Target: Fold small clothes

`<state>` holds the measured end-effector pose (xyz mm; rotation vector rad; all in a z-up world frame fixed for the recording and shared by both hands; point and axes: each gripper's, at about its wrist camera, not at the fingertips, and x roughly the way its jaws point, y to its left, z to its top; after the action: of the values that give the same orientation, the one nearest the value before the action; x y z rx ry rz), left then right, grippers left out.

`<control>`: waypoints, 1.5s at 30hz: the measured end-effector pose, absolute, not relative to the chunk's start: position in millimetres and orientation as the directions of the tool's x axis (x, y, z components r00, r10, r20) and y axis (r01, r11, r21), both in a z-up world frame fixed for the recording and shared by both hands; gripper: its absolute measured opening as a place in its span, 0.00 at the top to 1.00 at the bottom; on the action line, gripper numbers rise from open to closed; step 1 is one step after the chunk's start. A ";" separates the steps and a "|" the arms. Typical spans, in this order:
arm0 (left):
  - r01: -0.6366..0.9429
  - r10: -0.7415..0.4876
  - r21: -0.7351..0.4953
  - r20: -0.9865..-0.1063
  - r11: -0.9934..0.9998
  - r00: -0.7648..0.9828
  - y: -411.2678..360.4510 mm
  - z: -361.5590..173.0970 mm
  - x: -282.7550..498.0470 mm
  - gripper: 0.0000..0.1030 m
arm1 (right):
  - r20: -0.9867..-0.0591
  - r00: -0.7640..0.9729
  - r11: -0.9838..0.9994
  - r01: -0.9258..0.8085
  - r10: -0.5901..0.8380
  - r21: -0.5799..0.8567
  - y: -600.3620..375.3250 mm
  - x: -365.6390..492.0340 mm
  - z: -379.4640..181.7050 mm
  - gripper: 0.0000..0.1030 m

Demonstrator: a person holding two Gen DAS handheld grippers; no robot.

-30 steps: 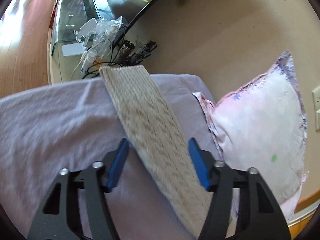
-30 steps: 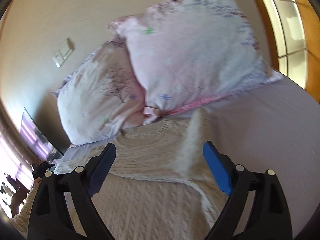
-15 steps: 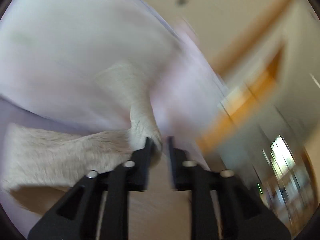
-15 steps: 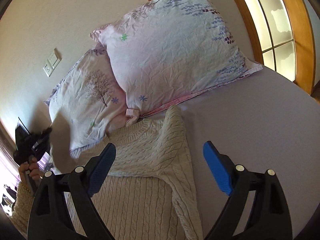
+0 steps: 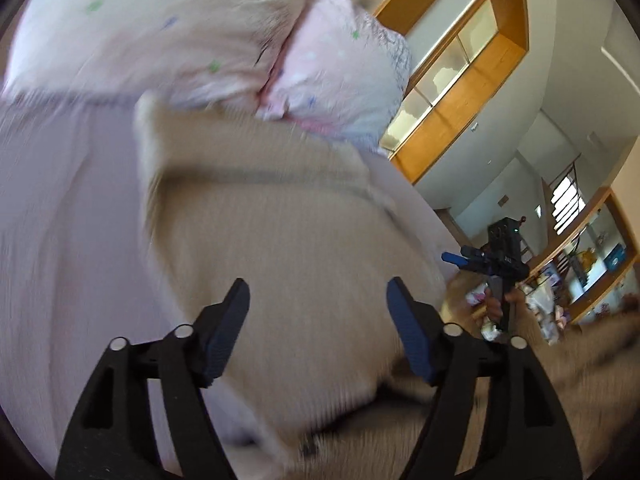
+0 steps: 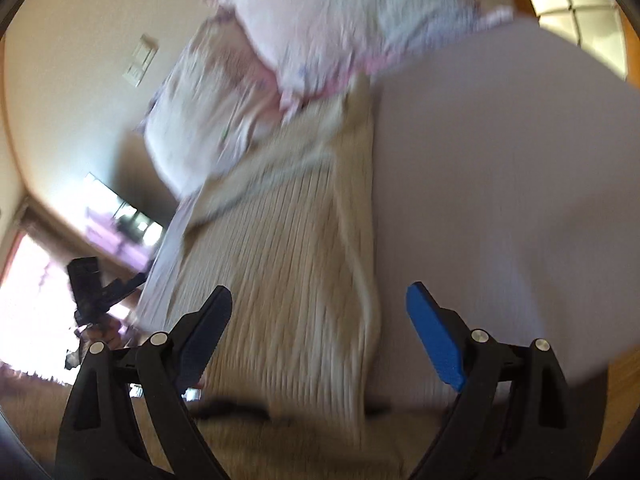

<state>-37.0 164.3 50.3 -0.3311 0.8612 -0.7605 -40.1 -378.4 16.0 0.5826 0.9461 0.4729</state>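
A cream cable-knit sweater [image 5: 288,240] lies flat on the lilac bed sheet [image 5: 60,220], its sleeves folded in over the body. It also shows in the right wrist view [image 6: 296,264]. My left gripper [image 5: 318,316] is open and empty above the sweater's lower part. My right gripper [image 6: 320,320] is open and empty above the sweater's right edge. The right gripper shows in the left wrist view [image 5: 486,260], off the bed's right side. The left gripper shows in the right wrist view [image 6: 104,284], off the bed's left side. Both views are motion-blurred.
Two floral pink pillows [image 5: 208,36] lean against the wall at the head of the bed, also in the right wrist view [image 6: 312,36]. A wooden window frame [image 5: 460,80] stands to the right. The bed's near edge [image 6: 560,372] lies close to my right gripper.
My left gripper held the sleeve half a second ago, then let it go and opened, swinging to face the pillows. My right gripper stayed open and drew back toward the foot of the sweater.
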 end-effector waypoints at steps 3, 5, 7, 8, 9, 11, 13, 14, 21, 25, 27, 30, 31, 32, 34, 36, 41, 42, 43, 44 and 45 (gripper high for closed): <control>0.396 -0.721 -0.602 -0.571 0.693 0.393 188.3 17.4 -72.8 0.28 | -0.618 0.441 0.726 -0.123 0.651 0.677 -381.3 -66.1 -1.2 0.12; 0.363 -0.730 -0.634 -0.570 0.683 0.377 191.8 0.1 -86.2 0.28 | -0.605 0.413 0.693 -0.095 0.681 0.715 -384.2 -77.1 -16.6 0.15; 0.331 -0.735 -0.658 -0.575 0.676 0.358 189.0 -17.6 -89.8 0.28 | -0.574 0.402 0.650 -0.073 0.714 0.757 -384.4 -79.7 -31.8 0.23; 0.324 -0.735 -0.662 -0.578 0.676 0.355 185.8 -21.3 -88.2 0.28 | -0.563 0.399 0.635 -0.068 0.724 0.769 -383.5 -79.5 -37.5 0.25; 0.311 -0.738 -0.671 -0.576 0.673 0.352 182.8 -28.1 -86.9 0.28 | -0.550 0.391 0.617 -0.062 0.738 0.784 -381.2 -78.8 -46.1 0.30; 0.287 -0.758 -0.706 -0.554 0.647 0.345 179.0 -38.3 -83.4 0.30 | -0.542 0.372 0.601 -0.056 0.753 0.797 -374.6 -76.0 -57.1 0.39; 0.273 -0.765 -0.722 -0.544 0.636 0.344 172.0 -42.2 -78.6 0.33 | -0.521 0.352 0.579 -0.076 0.777 0.812 -366.0 -74.6 -63.3 0.62; 0.269 -0.769 -0.727 -0.544 0.632 0.336 168.2 -46.2 -76.4 0.42 | -0.510 0.348 0.572 -0.099 0.787 0.814 -361.4 -75.0 -63.2 0.68; 0.209 -0.795 -0.779 -0.519 0.591 0.314 161.7 -48.4 -71.4 0.94 | -0.421 0.389 0.537 -0.265 0.819 0.801 -352.2 -78.6 -27.6 0.92; 0.320 -0.808 -0.760 -0.435 0.566 0.397 169.5 2.1 -54.7 0.94 | -0.327 0.475 0.532 -0.402 0.817 0.745 -347.7 -52.9 31.6 0.92; 0.366 -0.787 -0.722 -0.403 0.587 0.466 175.7 33.8 -25.1 0.94 | -0.286 0.524 0.545 -0.447 0.802 0.709 -345.3 -22.7 58.6 0.92; 0.367 -0.727 -0.682 -0.358 0.632 0.586 186.5 65.2 36.8 0.94 | -0.231 0.612 0.574 -0.452 0.756 0.683 -342.5 47.3 86.5 0.92; 0.345 -0.705 -0.684 -0.352 0.643 0.615 189.2 69.1 58.5 0.94 | -0.220 0.645 0.585 -0.429 0.732 0.689 -342.1 78.3 90.4 0.92; 0.300 -0.673 -0.694 -0.354 0.655 0.650 192.3 69.9 89.8 0.94 | -0.222 0.671 0.599 -0.403 0.708 0.692 -344.4 99.6 89.9 0.92; 0.225 -0.616 -0.692 -0.388 0.686 0.686 194.0 64.6 132.2 0.93 | -0.264 0.747 0.655 -0.289 0.611 0.698 -342.2 152.8 86.5 0.91; 0.141 -0.542 -0.655 -0.465 0.743 0.700 195.5 48.6 175.1 0.88 | -0.398 0.769 0.714 -0.105 0.499 0.692 -340.8 205.0 63.2 0.83; 0.033 -0.508 -0.685 -0.507 0.728 0.697 216.9 28.7 189.4 0.34 | -0.537 0.714 0.745 0.032 0.449 0.666 -336.6 226.3 28.6 0.23; 0.033 -0.490 -0.665 -0.515 0.746 0.703 222.3 28.6 183.5 0.32 | -0.514 0.721 0.745 -0.005 0.464 0.667 -334.5 221.8 30.0 0.14; 0.028 -0.482 -0.648 -0.536 0.761 0.693 225.0 26.7 181.9 0.31 | -0.509 0.721 0.749 -0.019 0.470 0.663 -333.6 219.7 30.0 0.11; 0.025 -0.487 -0.645 -0.550 0.763 0.678 225.0 26.0 184.0 0.31 | -0.532 0.706 0.753 -0.003 0.467 0.658 -332.4 222.5 26.1 0.10; 0.013 -0.510 -0.656 -0.573 0.754 0.642 225.3 17.8 184.4 0.31 | -0.583 0.675 0.767 0.038 0.453 0.641 -330.3 230.7 21.1 0.09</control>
<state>184.4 225.3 17.8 -0.6634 0.8306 -0.3245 230.7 -330.3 21.1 0.6703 0.8082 0.2543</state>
